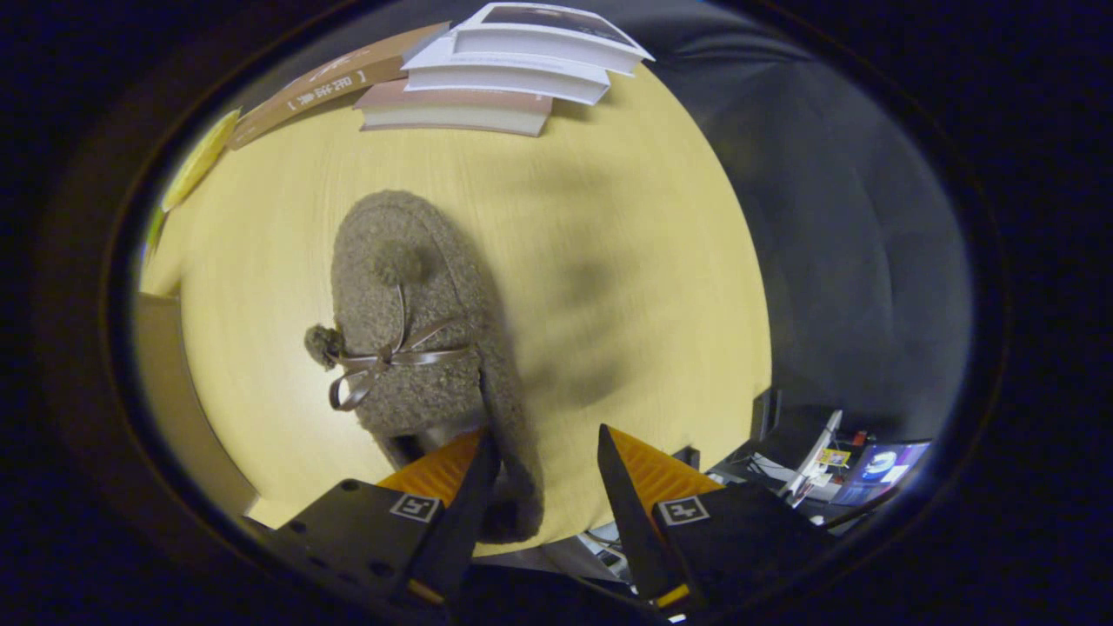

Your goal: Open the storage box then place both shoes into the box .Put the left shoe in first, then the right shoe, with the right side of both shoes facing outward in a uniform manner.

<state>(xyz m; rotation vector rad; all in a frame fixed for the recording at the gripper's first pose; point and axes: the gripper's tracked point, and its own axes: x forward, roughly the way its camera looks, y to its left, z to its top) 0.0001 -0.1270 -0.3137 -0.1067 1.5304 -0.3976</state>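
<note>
Looking forward along our gripper (546,461), we see its two fingers spread apart, with a clear gap between the tips. The left finger (465,513) sits inside the heel opening of a fuzzy brown shoe (404,322), while the right finger (630,513) stands outside the shoe's right wall, over bare table. The shoe's right side wall runs through the gap between the two fingers, but we cannot tell whether either finger touches it; the fingers are not pressed together on it.

The shoe stretches away from us, heel near the fingers and toe pointing ahead. It lies on a yellow wooden table (626,261). A thin ribbon bow (383,365) crosses its upper, with one pompom (396,261) resting on the toe area and another pompom (323,344) hanging off the shoe's left side.

Well beyond the shoe, at the far edge of the table, we see a stack of books (504,78). Just left of the stack lies a flat brown book (330,87). To the right of the fingers, past the table's edge, there is a cluttered patch with a small screen (883,461).
</note>
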